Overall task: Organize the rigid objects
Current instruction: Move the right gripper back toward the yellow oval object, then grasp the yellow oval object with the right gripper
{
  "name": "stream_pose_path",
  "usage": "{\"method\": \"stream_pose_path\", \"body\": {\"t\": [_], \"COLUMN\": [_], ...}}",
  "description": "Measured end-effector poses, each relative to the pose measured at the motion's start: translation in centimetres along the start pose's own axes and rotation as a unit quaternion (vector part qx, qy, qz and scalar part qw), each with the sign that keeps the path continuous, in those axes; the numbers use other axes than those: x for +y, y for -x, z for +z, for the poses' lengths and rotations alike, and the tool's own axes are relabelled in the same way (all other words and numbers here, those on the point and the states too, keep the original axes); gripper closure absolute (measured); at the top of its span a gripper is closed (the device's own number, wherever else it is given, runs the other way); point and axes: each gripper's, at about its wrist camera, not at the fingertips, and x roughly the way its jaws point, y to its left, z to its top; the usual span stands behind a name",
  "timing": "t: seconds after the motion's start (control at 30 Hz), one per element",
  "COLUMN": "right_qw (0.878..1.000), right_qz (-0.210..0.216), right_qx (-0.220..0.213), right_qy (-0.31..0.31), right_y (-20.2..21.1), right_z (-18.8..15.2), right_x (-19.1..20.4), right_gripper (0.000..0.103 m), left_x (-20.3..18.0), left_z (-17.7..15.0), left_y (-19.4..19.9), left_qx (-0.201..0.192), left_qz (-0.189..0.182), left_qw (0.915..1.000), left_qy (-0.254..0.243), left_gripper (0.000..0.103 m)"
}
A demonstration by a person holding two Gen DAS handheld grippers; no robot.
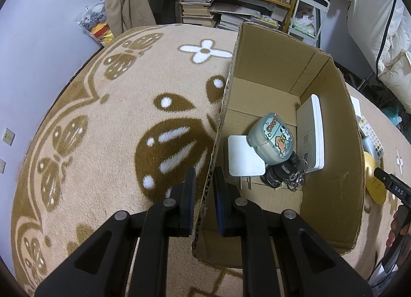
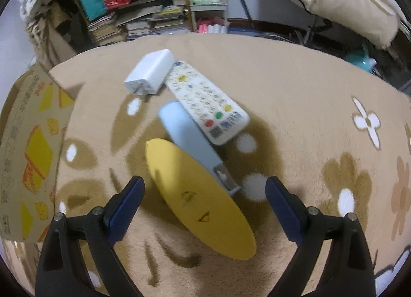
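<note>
The beige plush blanket with brown and white flower pattern (image 1: 108, 122) carries everything; what is under it I cannot tell. On it stands the open brown cardboard box (image 1: 334, 143). The left tool (image 1: 204, 189) is clenched on the box's left wall, at 6 o'clock in its own view, and steadies it. Inside the box lie a flat white rectangular device (image 1: 312, 132), a white square plug charger (image 1: 244, 155), a pale blue printed plastic case (image 1: 272, 137) and a dark bunch of keys (image 1: 285, 173).

The step in hand seems to be collecting the next item. The right tool (image 2: 204, 203) is released, its jaws wide on either side of the yellow flat oval disc (image 2: 195, 194), not touching it. Toward 12 o'clock from it lie a light blue oblong stapler-like object (image 2: 190, 135), a white remote control with coloured buttons (image 2: 205, 99) and a white block charger (image 2: 150, 71).

Next, the right tool probably must lower and close on the thin disc edge, which may slip.
</note>
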Motion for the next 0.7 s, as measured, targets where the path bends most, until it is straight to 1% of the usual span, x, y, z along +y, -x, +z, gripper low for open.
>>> {"method": "stream_pose_path", "body": {"t": [0.07,0.2,0.33,0.37,0.4,0.43,0.5,0.53,0.6,0.7], "right_qw": [1.000,1.000,1.000,0.999,0.999,0.999,0.999,0.999,0.998,0.998], "right_qz": [-0.007,-0.002,0.003,0.006,0.005,-0.001,-0.011,-0.009,0.004,0.017], "right_qx": [0.000,0.009,0.016,0.018,0.021,0.025,0.037,0.041,0.043,0.042], "right_qy": [-0.004,-0.007,-0.023,-0.026,-0.025,-0.022,-0.019,-0.023,-0.038,-0.048], "right_y": [-0.1,-0.4,-0.4,-0.4,-0.5,-0.6,-0.9,-1.1,-0.9,-0.6], "right_z": [-0.1,-0.3,-0.5,-0.6,-0.7,-0.9,-1.1,-1.1,-1.2,-1.2], "right_x": [-0.3,-0.4,-0.4,-0.4,-0.4,-0.3,-0.2,-0.4,-0.6,-0.7], "right_gripper": [0.003,0.004,0.004,0.007,0.013,0.017,0.030,0.031,0.038,0.043], "left_x": [0.0,0.0,0.0,0.0,0.0,0.0,0.0,0.0,0.0,-0.1], "left_z": [0.0,0.0,0.0,0.0,0.0,0.0,0.0,0.0,0.0,-0.1], "left_y": [0.0,0.0,0.0,0.0,0.0,0.0,0.0,0.0,0.0,0.0], "left_qx": [0.000,0.000,0.000,0.000,0.000,0.000,0.000,0.000,0.000,0.000], "left_qz": [0.000,0.000,0.000,0.000,0.000,0.001,0.000,0.000,0.000,0.001], "left_qw": [1.0000,1.0000,1.0000,1.0000,1.0000,1.0000,1.0000,1.0000,1.0000,1.0000], "left_qy": [0.001,0.000,0.000,0.000,0.000,0.000,0.000,0.000,0.000,-0.001], "left_gripper": [0.089,0.089,0.089,0.089,0.089,0.089,0.089,0.089,0.089,0.089]}}
